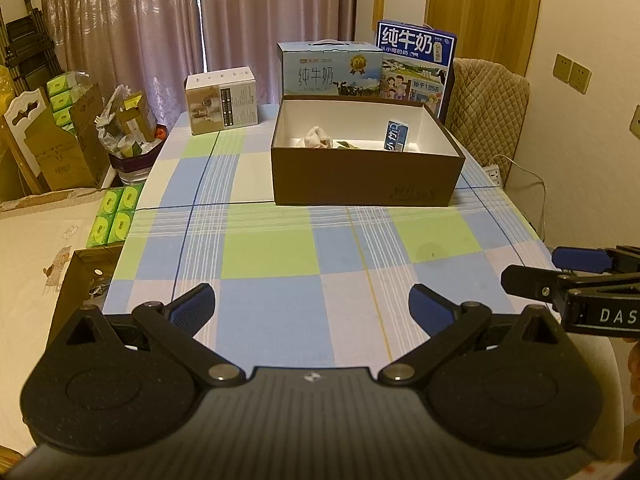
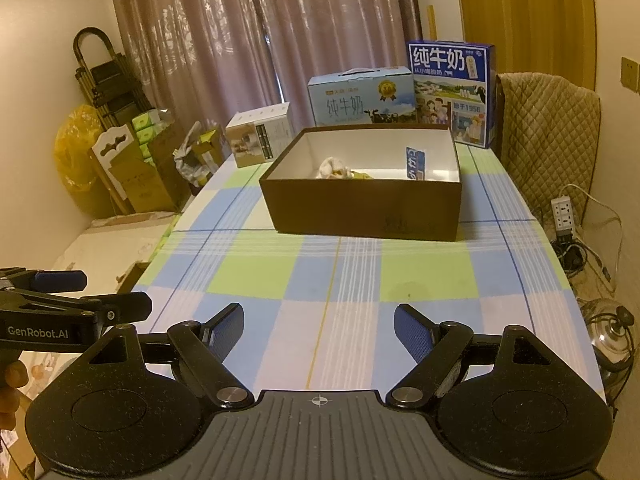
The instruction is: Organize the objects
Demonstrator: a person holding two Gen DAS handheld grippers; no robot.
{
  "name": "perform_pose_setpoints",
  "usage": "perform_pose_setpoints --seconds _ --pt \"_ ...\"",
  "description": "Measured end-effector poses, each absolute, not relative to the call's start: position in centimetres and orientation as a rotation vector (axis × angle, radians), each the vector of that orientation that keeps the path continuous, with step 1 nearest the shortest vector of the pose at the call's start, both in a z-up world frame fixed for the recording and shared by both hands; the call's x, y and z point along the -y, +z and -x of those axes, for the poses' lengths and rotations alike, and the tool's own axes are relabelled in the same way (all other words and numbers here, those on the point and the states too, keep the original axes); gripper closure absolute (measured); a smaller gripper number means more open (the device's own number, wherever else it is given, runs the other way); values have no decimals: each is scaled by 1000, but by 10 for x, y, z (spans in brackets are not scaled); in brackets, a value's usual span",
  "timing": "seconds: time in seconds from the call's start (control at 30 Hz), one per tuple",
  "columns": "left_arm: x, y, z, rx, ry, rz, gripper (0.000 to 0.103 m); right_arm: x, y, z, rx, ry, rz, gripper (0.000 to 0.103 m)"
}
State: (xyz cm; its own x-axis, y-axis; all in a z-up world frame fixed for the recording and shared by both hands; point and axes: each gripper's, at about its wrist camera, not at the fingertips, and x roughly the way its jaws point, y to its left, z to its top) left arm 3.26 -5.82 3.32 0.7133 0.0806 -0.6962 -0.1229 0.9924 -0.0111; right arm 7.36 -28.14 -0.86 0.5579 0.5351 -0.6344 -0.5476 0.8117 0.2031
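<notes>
An open brown box (image 1: 368, 180) (image 2: 360, 208) stands on the checked tablecloth (image 1: 280, 248) (image 2: 340, 272), far ahead of both grippers. Inside it lie a white crumpled item (image 1: 318, 138) (image 2: 334, 168), a small blue carton (image 1: 397, 136) (image 2: 416, 162) leaning on the right wall, and a yellow-green scrap (image 2: 360, 176). My left gripper (image 1: 312, 304) (image 2: 116, 292) hovers open over the near table, nothing between its fingers. My right gripper (image 2: 318, 316) (image 1: 530, 266) is beside it on the right, also open with nothing between its fingers.
Two milk gift boxes (image 1: 332, 68) (image 1: 416, 64) and a white carton (image 1: 222, 100) stand behind the brown box. A quilt-covered chair (image 2: 548, 132) is at the back right, with a power strip (image 2: 562, 212) and pot lid (image 2: 608, 332) on the floor. Green tissue packs (image 1: 116, 216) sit at the left.
</notes>
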Motion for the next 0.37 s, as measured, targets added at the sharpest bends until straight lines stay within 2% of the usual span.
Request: perform_pose_setpoints --seconds 0.37 --pt "62 29 -34 -771 112 56 1 282 -11 -75 -744 639 13 23"
